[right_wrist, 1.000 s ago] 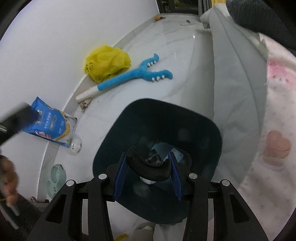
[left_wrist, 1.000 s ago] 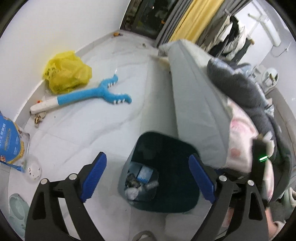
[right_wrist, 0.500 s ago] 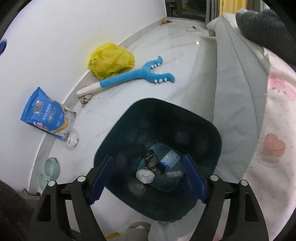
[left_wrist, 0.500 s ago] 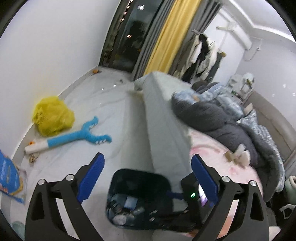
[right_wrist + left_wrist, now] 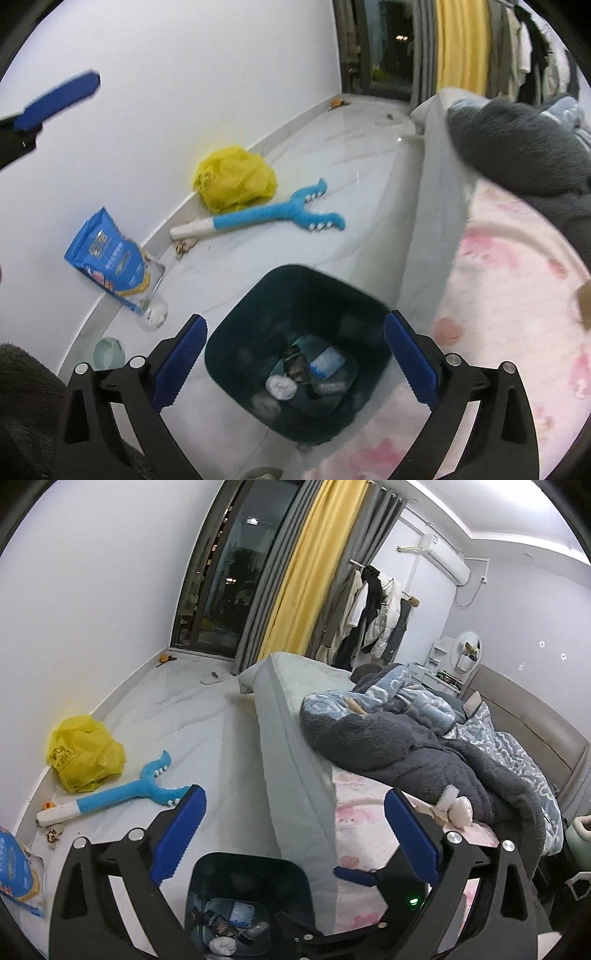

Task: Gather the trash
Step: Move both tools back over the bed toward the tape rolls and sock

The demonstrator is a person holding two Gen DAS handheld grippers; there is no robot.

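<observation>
Now both tongs empty, left tongs (image 5: pixel 291 834) and right tongs (image 5: pixel 293 360) still opening over the bin (image 5: pixel 295 295), next trash likely the yellow bag (image 5: pixel 236 177) up-left by the wall, left hand nearer.

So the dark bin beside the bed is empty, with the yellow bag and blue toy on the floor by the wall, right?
Not empty: the right wrist view shows trash lying at the bottom of the dark bin. The yellow bag and blue toy do lie on the floor by the wall.
</observation>
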